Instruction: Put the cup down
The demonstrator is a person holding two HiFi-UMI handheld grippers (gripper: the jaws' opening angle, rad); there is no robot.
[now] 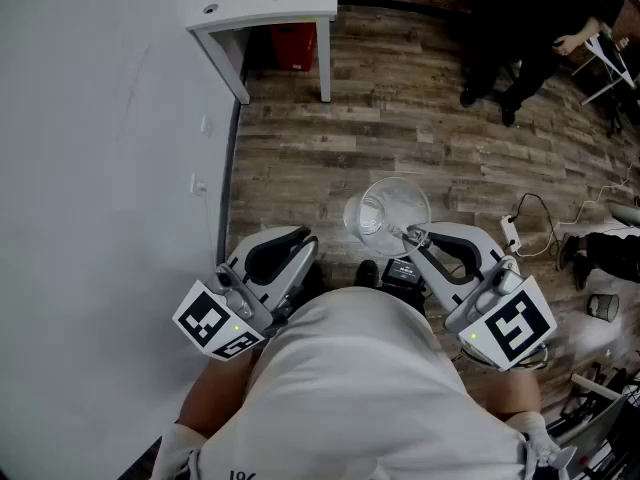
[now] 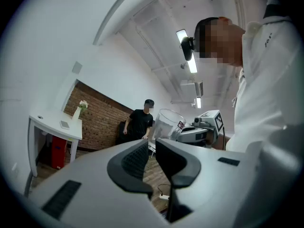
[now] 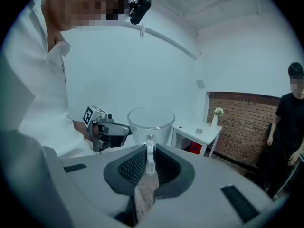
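A clear glass cup (image 1: pixel 388 214) with a handle hangs in the air above the wooden floor, in front of the person. My right gripper (image 1: pixel 412 236) is shut on its handle. In the right gripper view the handle (image 3: pixel 150 152) stands upright, pinched between the two dark pads, and the cup's bowl (image 3: pixel 151 121) rises just beyond the jaws. My left gripper (image 1: pixel 303 250) is shut with nothing in it, held level to the left of the cup and apart from it. The left gripper view shows the cup (image 2: pixel 167 124) past its closed jaws.
A white table (image 1: pixel 300 10) stands at the far left against the white wall, with a red box (image 1: pixel 293 44) under it and a small vase (image 3: pixel 217 115) on top. A person in black (image 1: pixel 540 28) stands at the far right. A power strip and cables (image 1: pixel 512 232) lie on the floor to the right.
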